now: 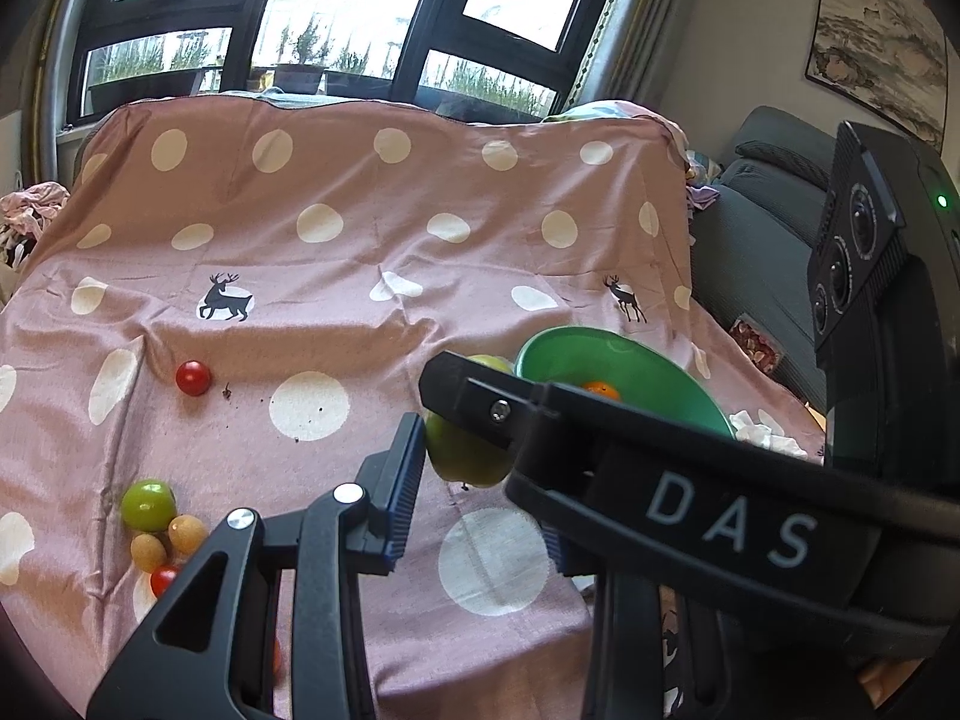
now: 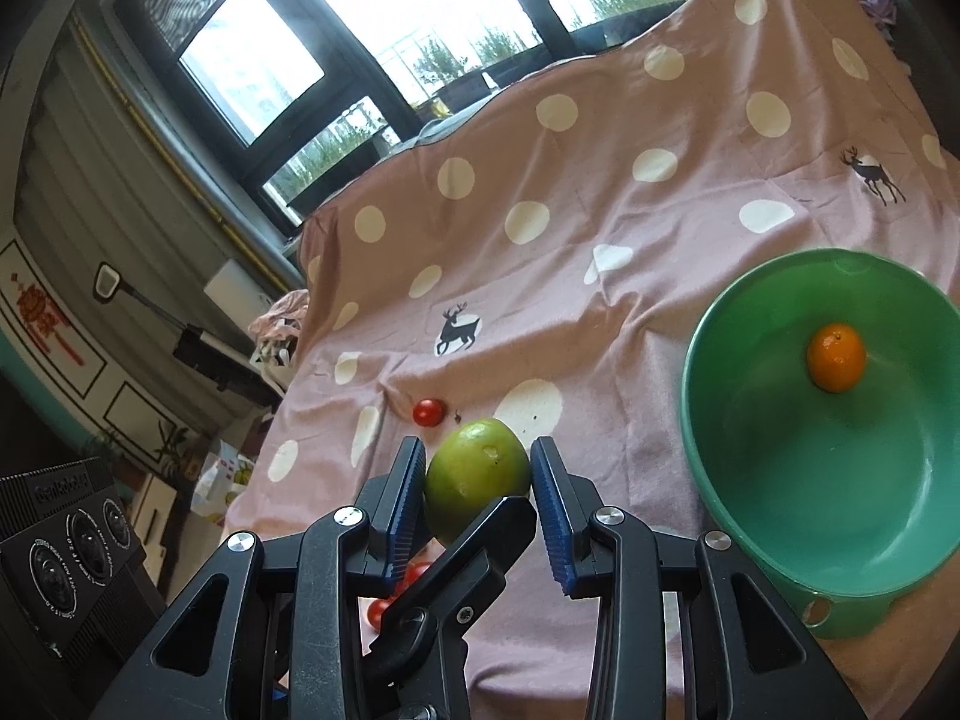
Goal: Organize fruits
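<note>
a green lime-like fruit (image 2: 477, 474) sits clamped between the blue ribbed pads of the right hand-held gripper (image 2: 478, 483), both pads pressed against its sides above a pink polka-dot cloth (image 2: 600, 228) with deer prints that covers the bench. one black finger of the left hand-held gripper (image 1: 468, 438) crosses in front of the fruit from below in the right wrist view. in the left wrist view that same fruit (image 1: 465, 456) shows against the left gripper's blue pad, with the right gripper's arm, lettered "das", crossing over it. the left gripper's jaws stand narrow around the fruit; whether they press on it cannot be told, since its other pad is hidden.

just to the right of the fruit stands a green bowl (image 2: 750, 480), tilted toward the camera, with a single small orange (image 2: 836, 357) resting inside. on the cloth beyond the grippers lies a red cherry tomato (image 2: 428, 412). nearer the left edge of the cloth, in the left wrist view, a small green fruit (image 1: 148, 504) lies touching two tan round fruits (image 1: 168, 543), with another red cherry tomato (image 1: 163, 579) just beside them. some white crumpled tissue (image 1: 768, 432) lies past the bowl. behind the bench, a dark-framed window (image 1: 300, 18) looks onto greenery, and a grey sofa (image 1: 762, 240) stands to the right.
</note>
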